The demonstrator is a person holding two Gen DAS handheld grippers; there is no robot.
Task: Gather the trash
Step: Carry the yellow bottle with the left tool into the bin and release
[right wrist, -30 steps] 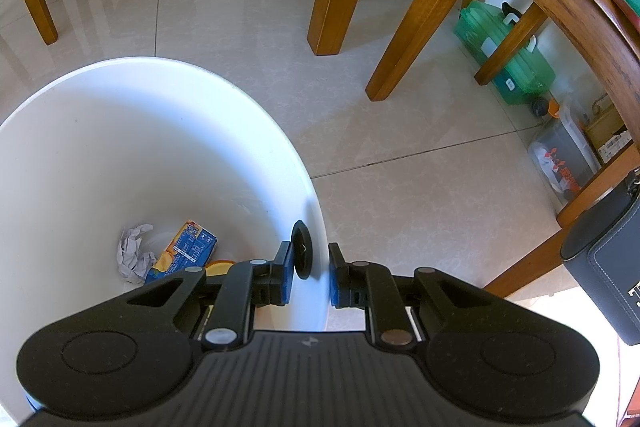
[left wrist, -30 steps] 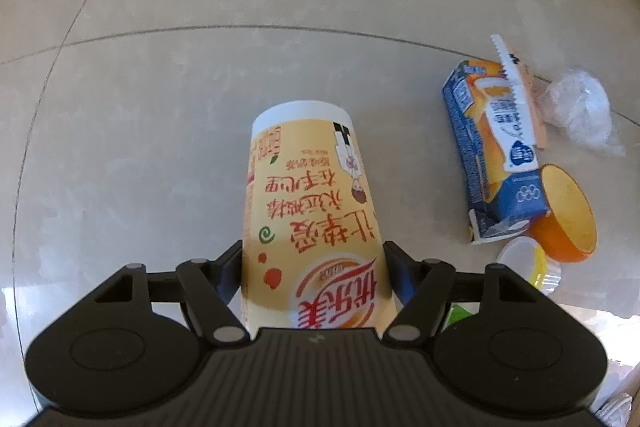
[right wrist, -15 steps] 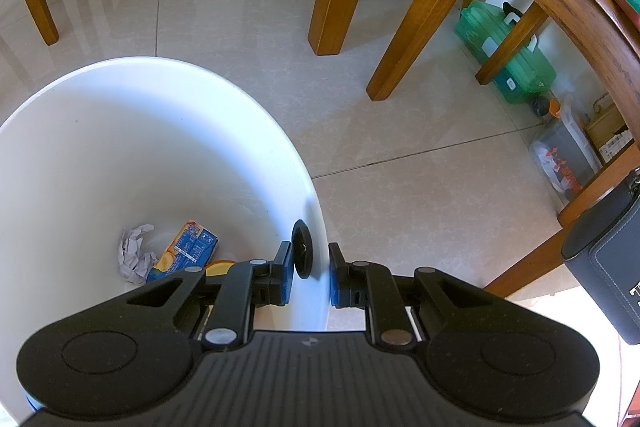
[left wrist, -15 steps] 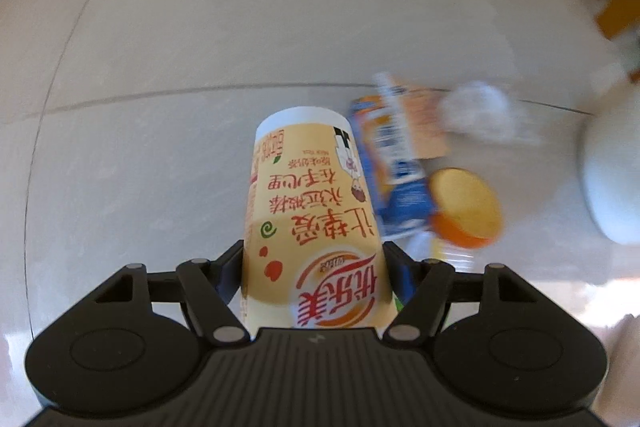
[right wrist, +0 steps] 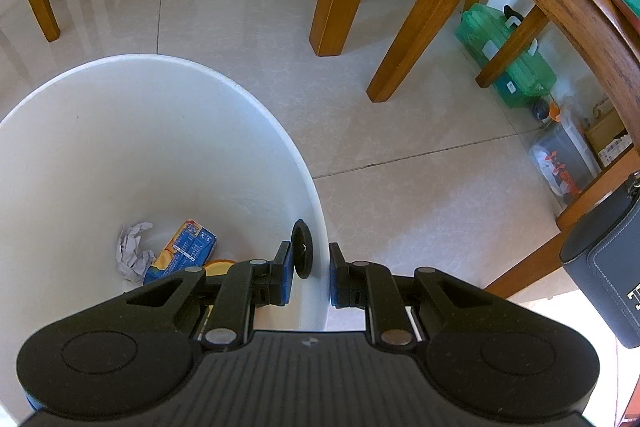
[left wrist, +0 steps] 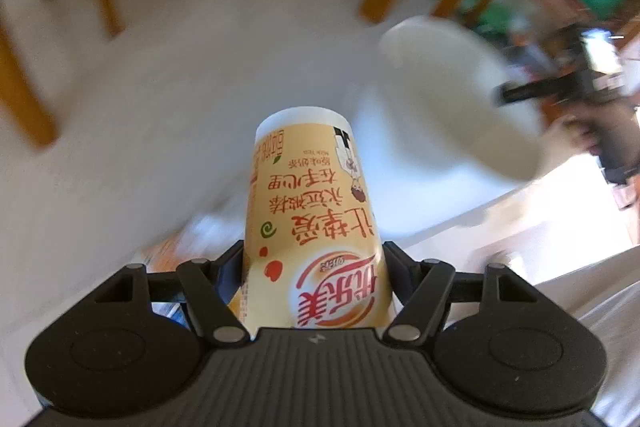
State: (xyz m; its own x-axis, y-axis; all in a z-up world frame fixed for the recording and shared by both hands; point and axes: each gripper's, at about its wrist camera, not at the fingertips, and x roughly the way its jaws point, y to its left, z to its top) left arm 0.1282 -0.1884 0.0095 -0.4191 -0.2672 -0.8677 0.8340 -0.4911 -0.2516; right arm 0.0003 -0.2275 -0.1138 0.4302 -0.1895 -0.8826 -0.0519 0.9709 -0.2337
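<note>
— Left fingers (left wrist: 314, 269)?
— Clamped on the yellow paper cup (left wrist: 310, 223), held off the floor.
— Right fingers (right wrist: 310, 273)?
— Narrow, pinching the white bin (right wrist: 120, 147) rim; inside lie a crumpled paper (right wrist: 134, 253) and juice carton (right wrist: 182, 251).

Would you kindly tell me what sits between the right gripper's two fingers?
The right wrist view shows the thin rim of the white plastic bin between the right gripper's fingers, which are closed on it.

Left gripper (left wrist: 314, 263) clamps cup (left wrist: 312, 223); blurred, probably bin (left wrist: 452, 99) beyond.
</note>
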